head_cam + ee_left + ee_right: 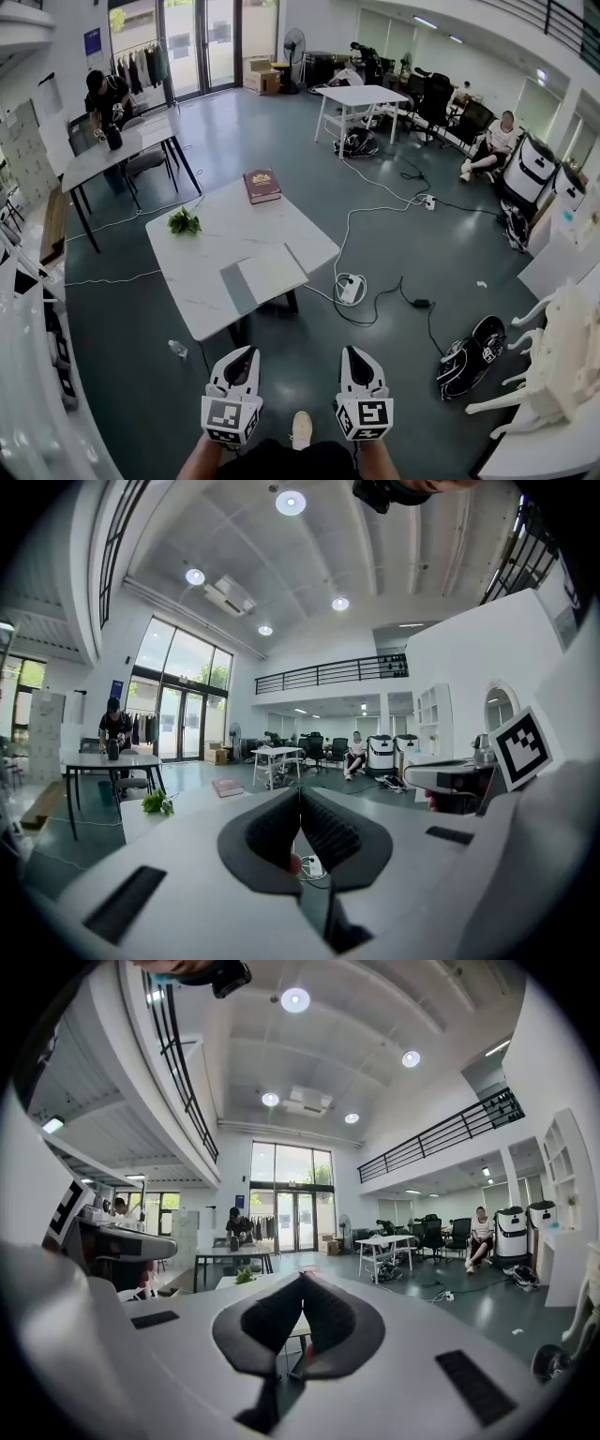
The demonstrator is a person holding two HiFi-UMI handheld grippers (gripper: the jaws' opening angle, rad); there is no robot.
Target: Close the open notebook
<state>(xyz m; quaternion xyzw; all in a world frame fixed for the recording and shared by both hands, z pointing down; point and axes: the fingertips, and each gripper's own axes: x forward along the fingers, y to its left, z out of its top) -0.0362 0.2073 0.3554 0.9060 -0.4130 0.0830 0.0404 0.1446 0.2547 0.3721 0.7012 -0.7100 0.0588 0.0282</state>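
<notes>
The open notebook (263,275) lies flat near the front edge of the white marble table (216,246), one page grey and one white. Both grippers hang over the floor short of that table, well apart from the notebook. My left gripper (246,355) and my right gripper (353,355) point toward the table, side by side. Each is shut, with nothing between its pads. In the left gripper view the left gripper (300,793) has its jaws closed tip to tip and they hide the notebook. The right gripper (301,1279) looks the same in its own view.
A red book (262,185) lies at the table's far edge and a small green plant (184,222) at its left. Cables and a power strip (350,290) run over the floor to the right. A black bag (472,355) and white furniture (553,366) stand at the right. People are farther back.
</notes>
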